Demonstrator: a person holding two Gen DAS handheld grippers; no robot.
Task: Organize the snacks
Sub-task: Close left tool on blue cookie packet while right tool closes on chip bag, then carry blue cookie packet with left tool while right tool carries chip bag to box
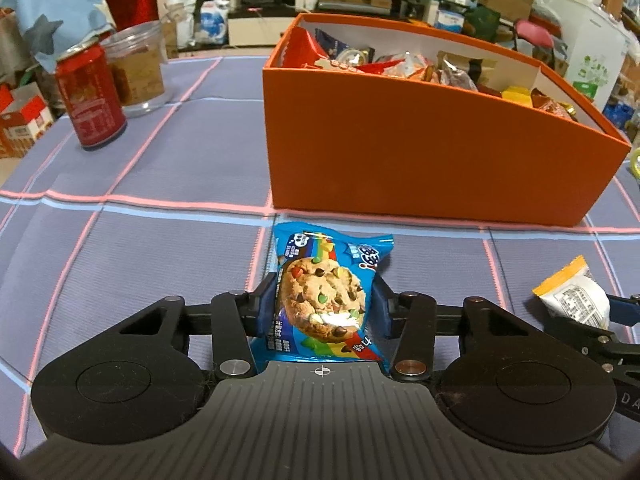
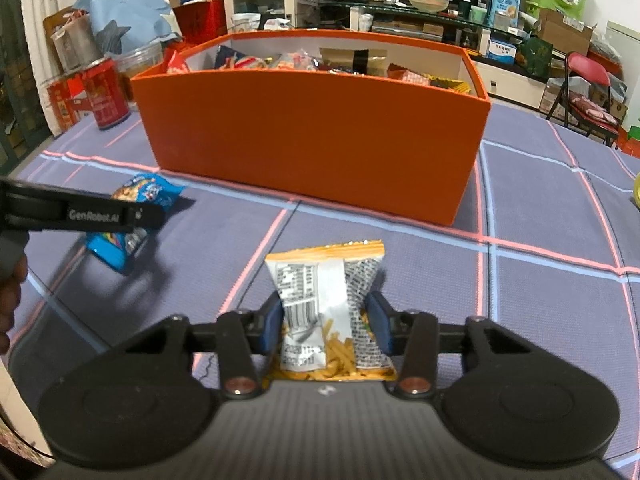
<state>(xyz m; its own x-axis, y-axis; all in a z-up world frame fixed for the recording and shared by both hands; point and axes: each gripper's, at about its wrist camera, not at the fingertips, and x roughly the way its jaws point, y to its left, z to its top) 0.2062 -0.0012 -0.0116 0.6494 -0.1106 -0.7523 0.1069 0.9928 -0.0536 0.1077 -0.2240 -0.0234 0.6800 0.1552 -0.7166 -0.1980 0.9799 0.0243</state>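
Observation:
A blue chocolate-chip cookie packet [image 1: 320, 280] lies on the purple cloth just in front of the orange box [image 1: 420, 160]. My left gripper [image 1: 324, 298] is shut on it, with a blue pad pressed against each side. The right wrist view shows an orange-and-white packet of snack sticks [image 2: 324, 280] pinched between the pads of my right gripper [image 2: 326, 316], a little short of the orange box [image 2: 312, 140]. Several wrapped snacks fill the box. Each gripper appears at the edge of the other's view, the same cookie packet [image 2: 148, 194] at the left, the stick packet [image 1: 572, 300] at the right.
A red drink can [image 1: 90, 96] and a clear plastic jar [image 1: 138, 68] stand at the table's far left. The cloth [image 1: 140, 240] has pink and blue grid lines. A small yellow object [image 2: 636, 192] sits at the right edge. Cluttered shelves and a red chair lie beyond the table.

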